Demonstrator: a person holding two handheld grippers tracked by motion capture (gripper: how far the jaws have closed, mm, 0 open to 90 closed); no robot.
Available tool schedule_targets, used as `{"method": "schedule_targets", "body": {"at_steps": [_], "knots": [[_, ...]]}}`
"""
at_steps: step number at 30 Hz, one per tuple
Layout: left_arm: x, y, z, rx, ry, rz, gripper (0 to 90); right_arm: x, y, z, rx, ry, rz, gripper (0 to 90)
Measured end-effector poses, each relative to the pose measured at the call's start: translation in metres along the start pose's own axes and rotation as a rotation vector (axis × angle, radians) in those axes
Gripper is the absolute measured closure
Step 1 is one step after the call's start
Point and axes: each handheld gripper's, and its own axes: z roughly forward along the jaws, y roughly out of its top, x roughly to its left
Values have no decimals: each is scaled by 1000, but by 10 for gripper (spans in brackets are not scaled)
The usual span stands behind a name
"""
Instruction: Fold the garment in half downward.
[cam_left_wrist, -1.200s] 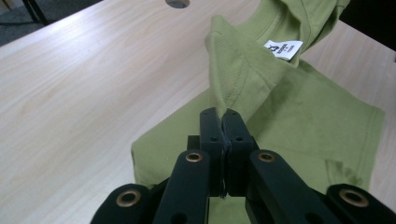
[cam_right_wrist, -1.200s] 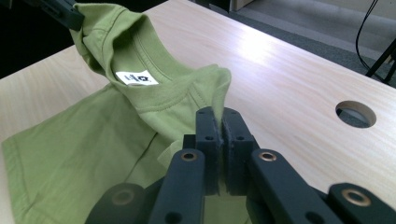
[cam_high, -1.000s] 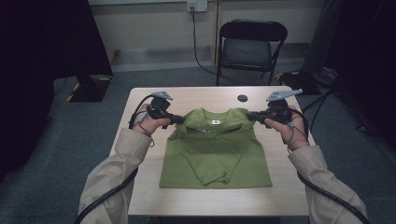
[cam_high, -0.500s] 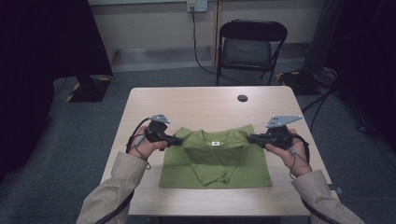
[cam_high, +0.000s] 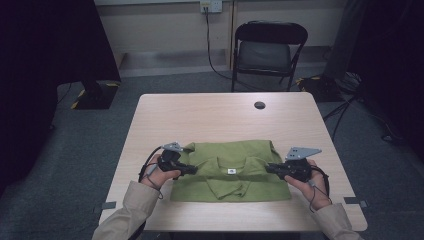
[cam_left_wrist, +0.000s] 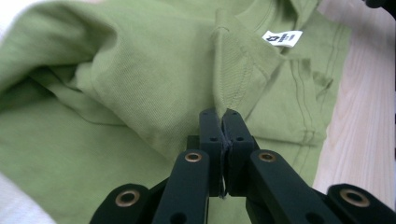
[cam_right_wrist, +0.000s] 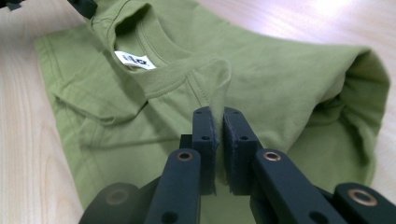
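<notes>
We see a green T-shirt (cam_high: 230, 170) lying folded on the lower middle of the wooden table (cam_high: 215, 115) in the high view, its collar and white label (cam_high: 231, 171) near the centre of the frame. The upper part of the shirt is doubled over toward the near edge, so the fabric forms a rounded fold along its far side.

The left gripper (cam_high: 192, 169) sits at the lower left of the shirt in the high view, held in the person's left hand (cam_high: 159, 173), and it points inward toward the collar. In the left gripper view we see its black jaws pressed together on a raised ridge of the shirt's shoulder seam (cam_left_wrist: 224, 88), just below the centre of the frame, with the label (cam_left_wrist: 282, 38) at the upper right.

The right gripper (cam_high: 270, 168) sits at the lower right of the shirt in the high view, held in the person's right hand (cam_high: 306, 184), and it points inward from the other side. In the right gripper view we see its jaws clamped on a pinched-up fold of cloth (cam_right_wrist: 218, 88) beside the collar, a thin gap between the pads taken up by the fabric. The label (cam_right_wrist: 134, 59) shows at the upper left there.

A small dark disc (cam_high: 259, 105) lies on the far part of the table, well apart from the shirt. A black folding chair (cam_high: 270, 50) stands beyond the table at the top of the frame.
</notes>
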Motion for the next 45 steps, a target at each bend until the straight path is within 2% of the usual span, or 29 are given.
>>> {"method": "schedule_targets", "body": {"at_steps": [6,12,18,22,25,29,30,31,32,34,37,38,40,43,45], "knots": [[-1,-11,2,-15,-7,2,879,4,-12,1,7,-8,-16,830],[-1,-22,2,-17,9,1,796,3,-23,-2,16,-11,-8,810],[-4,-30,1,-33,12,12,794,4,-31,0,17,-3,-11,790],[-5,-35,1,-23,6,13,786,5,-35,-1,22,2,-12,786],[-6,-39,-1,-27,11,17,778,5,-38,-2,26,-1,-14,751],[-7,-44,-5,-19,35,31,726,6,-41,-5,32,-19,-19,649],[-8,-45,-5,-16,42,36,704,5,-42,-6,35,-28,-19,605],[-9,-46,-6,-13,49,54,653,5,-43,-7,39,-32,-21,598],[-9,-47,-7,-17,69,65,573,5,-44,-8,45,-30,-26,567],[-10,-50,-8,-17,97,103,376,4,-46,-9,61,-44,-20,426],[-11,-52,-9,-12,141,164,187,4,-48,-10,73,-58,-21,304],[-11,-53,-9,-8,149,160,164,4,-48,-10,77,-74,-23,245],[-11,-55,-9,0,162,147,121,4,-48,-10,94,-96,-16,180],[-12,-57,-9,25,200,160,93,4,-49,-10,112,-133,-14,73],[-13,-58,-10,45,236,171,60,4,-49,-9,120,-137,-16,55]]}}
